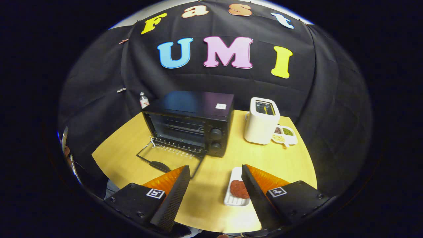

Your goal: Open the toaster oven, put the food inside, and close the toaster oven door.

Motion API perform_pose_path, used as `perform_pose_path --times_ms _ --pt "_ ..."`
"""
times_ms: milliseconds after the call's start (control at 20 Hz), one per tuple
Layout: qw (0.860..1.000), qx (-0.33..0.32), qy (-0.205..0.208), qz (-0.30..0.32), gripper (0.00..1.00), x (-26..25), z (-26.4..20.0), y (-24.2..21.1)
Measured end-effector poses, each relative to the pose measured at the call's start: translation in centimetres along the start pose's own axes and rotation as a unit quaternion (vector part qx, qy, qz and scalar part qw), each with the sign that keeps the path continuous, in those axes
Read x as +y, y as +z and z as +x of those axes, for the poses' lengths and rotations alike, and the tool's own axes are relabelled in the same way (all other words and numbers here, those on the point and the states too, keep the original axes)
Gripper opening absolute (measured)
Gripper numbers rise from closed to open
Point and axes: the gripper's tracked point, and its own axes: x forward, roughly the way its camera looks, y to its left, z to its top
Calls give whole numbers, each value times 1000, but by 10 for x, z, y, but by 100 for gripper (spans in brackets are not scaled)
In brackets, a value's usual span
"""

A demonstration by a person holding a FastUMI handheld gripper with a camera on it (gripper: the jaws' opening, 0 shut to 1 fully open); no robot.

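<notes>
A black toaster oven [191, 120] stands on the wooden table [274, 162] with its glass door [168, 158] folded down flat toward me. Its inside rack shows and holds nothing that I can see. A round reddish-brown patty [238, 189] lies on a small white ribbed tray [233, 198], right next to the right finger. My gripper [215, 170] hovers above the table in front of the oven, open, with nothing between its fingers. The left finger hangs over the near right corner of the lowered door.
A white pop-up toaster [261, 120] stands to the right of the oven. Beside it sits a small white divided dish [285, 135] with bits of food. A small bottle [144, 100] stands behind the oven's left corner. The table's rounded edge runs close below the fingers.
</notes>
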Motion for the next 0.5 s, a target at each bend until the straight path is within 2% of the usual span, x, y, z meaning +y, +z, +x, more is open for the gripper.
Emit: perform_pose_path --times_ms 250,500 --pt "997 58 16 48 97 -59 8 -30" --pt "985 133 33 100 99 -99 37 -78"
